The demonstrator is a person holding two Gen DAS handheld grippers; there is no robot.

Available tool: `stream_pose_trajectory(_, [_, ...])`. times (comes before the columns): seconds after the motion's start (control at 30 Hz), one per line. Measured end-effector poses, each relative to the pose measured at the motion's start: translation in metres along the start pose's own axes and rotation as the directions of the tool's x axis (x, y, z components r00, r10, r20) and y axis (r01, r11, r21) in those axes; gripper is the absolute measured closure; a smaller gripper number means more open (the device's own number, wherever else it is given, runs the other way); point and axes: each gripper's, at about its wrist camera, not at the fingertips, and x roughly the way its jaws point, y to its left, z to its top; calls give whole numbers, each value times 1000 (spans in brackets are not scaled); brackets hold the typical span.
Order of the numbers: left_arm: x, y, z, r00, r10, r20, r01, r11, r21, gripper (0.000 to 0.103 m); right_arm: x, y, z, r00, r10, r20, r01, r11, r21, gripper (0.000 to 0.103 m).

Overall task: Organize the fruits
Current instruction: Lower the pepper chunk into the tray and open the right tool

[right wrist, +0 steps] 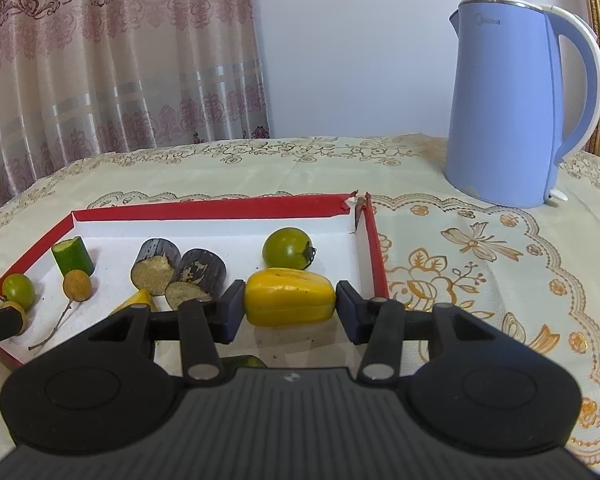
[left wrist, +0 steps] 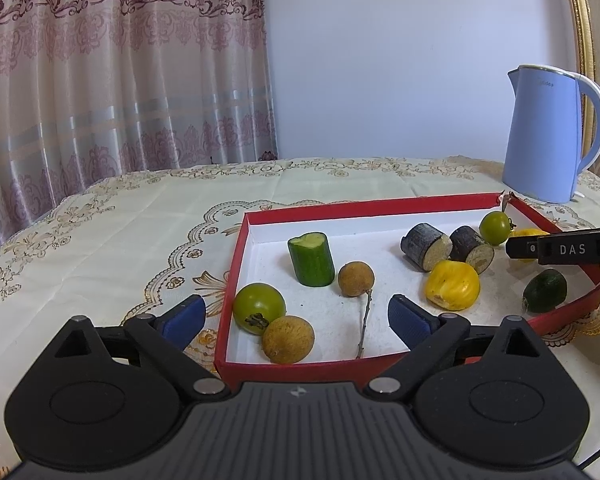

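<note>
A shallow red tray (left wrist: 236,264) with a white floor is sitting on a table covered by a cream tablecloth (left wrist: 132,232) with gold embroidery. A pale blue kettle (right wrist: 512,100) is standing upright on the cloth behind the tray's far right corner, and a patterned pink curtain (left wrist: 100,80) is hanging behind the table.

The left gripper (left wrist: 296,312) is hovering low at the tray's near edge with its blue fingers (left wrist: 184,316) spread wide and nothing between them. One finger is sitting outside the tray's left wall, the other over the tray floor. Between them, in the near left corner, a green tomato (left wrist: 259,307) and a brown longan (left wrist: 288,339) are lying touching each other. Farther in, a cut piece of cucumber (left wrist: 311,259) is standing upright beside a second longan (left wrist: 356,279) with a thin twig attached. Two dark cut stalk pieces (left wrist: 446,246) are lying side by side toward the right, with a yellow fruit (left wrist: 452,285) just in front of them and another green tomato (right wrist: 286,248) behind, near the far right corner. A dark green fruit (left wrist: 545,291) is resting against the tray's right wall.

The right gripper (right wrist: 289,308) is reaching into the tray's right side, its fingers (right wrist: 232,312) part-spread on either side of a yellow fruit piece (right wrist: 290,298). The left finger is touching it; a slim gap is showing at the right.
</note>
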Motion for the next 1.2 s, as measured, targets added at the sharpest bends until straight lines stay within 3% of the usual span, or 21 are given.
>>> stream_pose_trajectory(0.67, [1, 0, 0, 1000, 1, -5, -1, 1000, 1, 4, 2, 2, -1, 1000, 9, -12, -9, 1000, -9, 56])
stream_pose_trajectory(0.8, [1, 1, 0, 1000, 1, -5, -1, 1000, 1, 4, 2, 4, -2, 1000, 11, -7, -11, 1000, -21, 49])
stream_pose_trajectory(0.97, [1, 1, -1, 1000, 0, -6, 0, 1000, 0, 4, 2, 4, -2, 1000, 12, -7, -12, 1000, -22, 48])
stream_pose_trajectory(1.2, [1, 1, -1, 1000, 1, -6, -1, 1000, -2, 4, 1, 7, -1, 1000, 10, 0, -10, 999, -40, 34])
